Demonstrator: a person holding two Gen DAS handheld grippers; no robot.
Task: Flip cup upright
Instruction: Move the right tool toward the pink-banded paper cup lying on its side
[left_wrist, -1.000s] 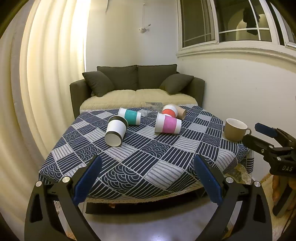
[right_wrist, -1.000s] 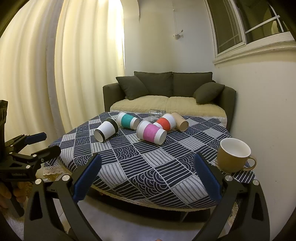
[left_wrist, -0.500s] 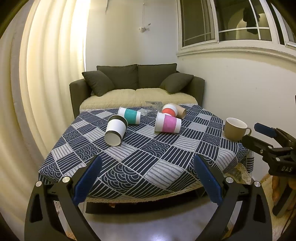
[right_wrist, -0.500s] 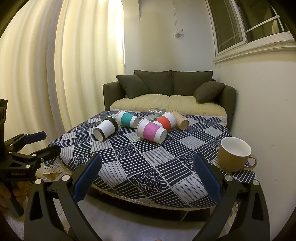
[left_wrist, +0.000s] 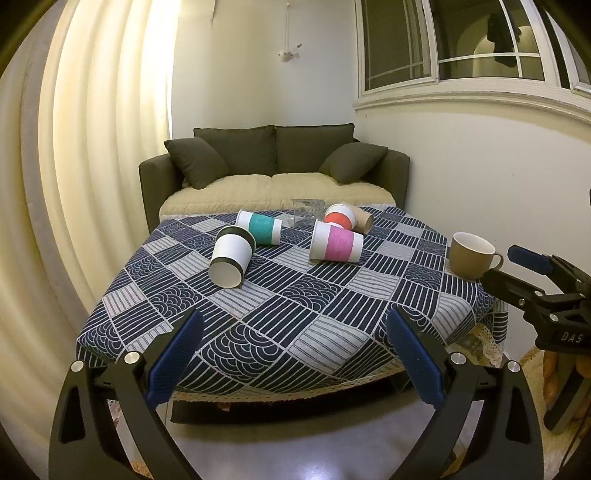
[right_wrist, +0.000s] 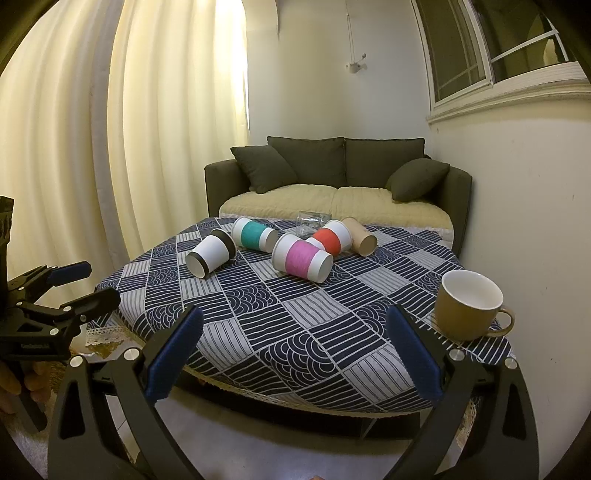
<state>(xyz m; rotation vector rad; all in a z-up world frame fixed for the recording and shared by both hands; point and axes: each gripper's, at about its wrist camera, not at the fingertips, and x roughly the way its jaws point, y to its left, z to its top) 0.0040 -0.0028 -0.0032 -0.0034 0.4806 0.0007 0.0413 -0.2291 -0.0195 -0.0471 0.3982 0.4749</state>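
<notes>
patterned-cloth table (left_wrist: 280, 325) with five toppled paper cups (left_wrist: 232, 258), upright mug (left_wrist: 471, 254)

Background items: furniture, textiles and room fittings.

A table carries a navy-and-grey patterned tablecloth (left_wrist: 280, 314) with lace trim along its near edge. Behind it stands a dark olive sofa (left_wrist: 275, 162) with cream seat cushions and two loose throw pillows (right_wrist: 264, 168). Cream pleated curtains (left_wrist: 85, 155) hang on the left. A white-framed window (left_wrist: 476, 48) is set high in the right wall. The floor (right_wrist: 295, 443) is grey and glossy.
</notes>
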